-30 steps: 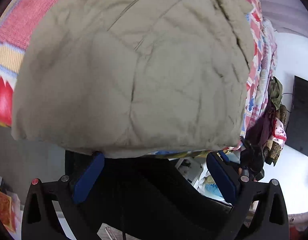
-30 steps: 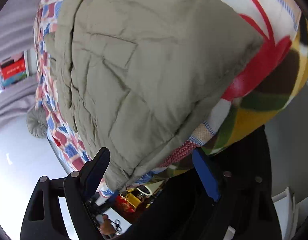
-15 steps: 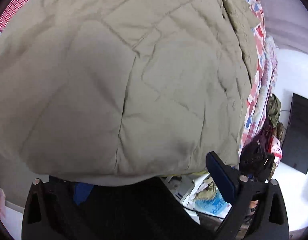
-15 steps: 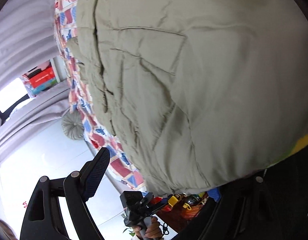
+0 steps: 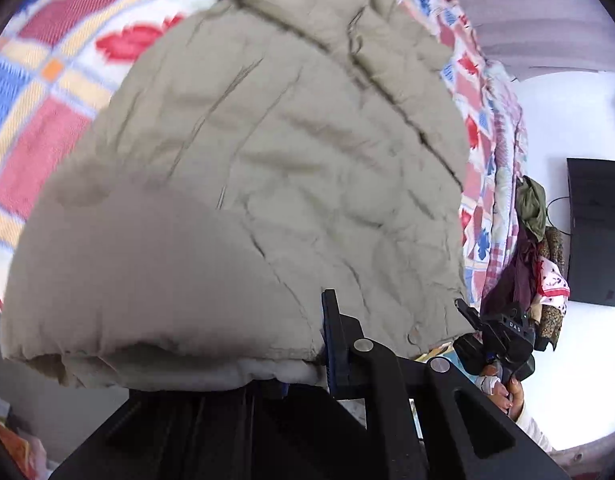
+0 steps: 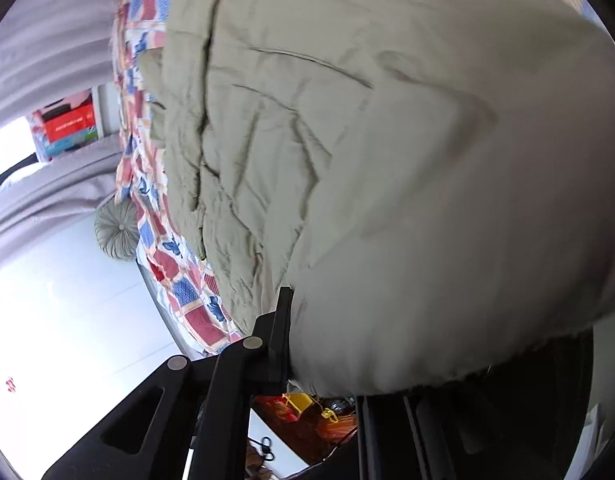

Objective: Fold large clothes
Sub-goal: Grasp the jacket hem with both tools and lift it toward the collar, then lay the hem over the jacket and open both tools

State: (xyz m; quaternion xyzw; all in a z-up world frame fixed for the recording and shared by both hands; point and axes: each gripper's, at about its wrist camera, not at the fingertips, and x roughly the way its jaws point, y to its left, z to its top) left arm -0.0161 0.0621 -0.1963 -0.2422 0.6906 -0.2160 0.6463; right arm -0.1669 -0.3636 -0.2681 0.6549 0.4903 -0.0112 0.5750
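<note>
A beige quilted jacket (image 5: 307,160) lies spread on a bed with a red, blue and yellow patterned cover (image 5: 47,92). My left gripper (image 5: 317,344) is shut on the jacket's near hem. Only its right blue-padded finger (image 5: 331,332) shows; the other is under the fabric, and the hem hangs lifted. In the right wrist view the jacket (image 6: 387,160) fills most of the frame. My right gripper (image 6: 297,340) is closing with the hem between its jaws, and its left finger (image 6: 283,328) presses on the cloth. That right gripper (image 5: 465,310) also shows at the jacket's near right corner.
A dark screen (image 5: 595,232) hangs on the white wall, with clothes (image 5: 535,240) heaped beside the bed. A round grey cushion (image 6: 117,232), a grey curtain (image 6: 47,40) and a red box (image 6: 69,126) lie beyond the bed's far side. Coloured clutter (image 6: 307,404) sits below.
Both grippers stood open around the hem and have closed on it. The left one has risen with the hem, so more of the jacket and bed cover shows.
</note>
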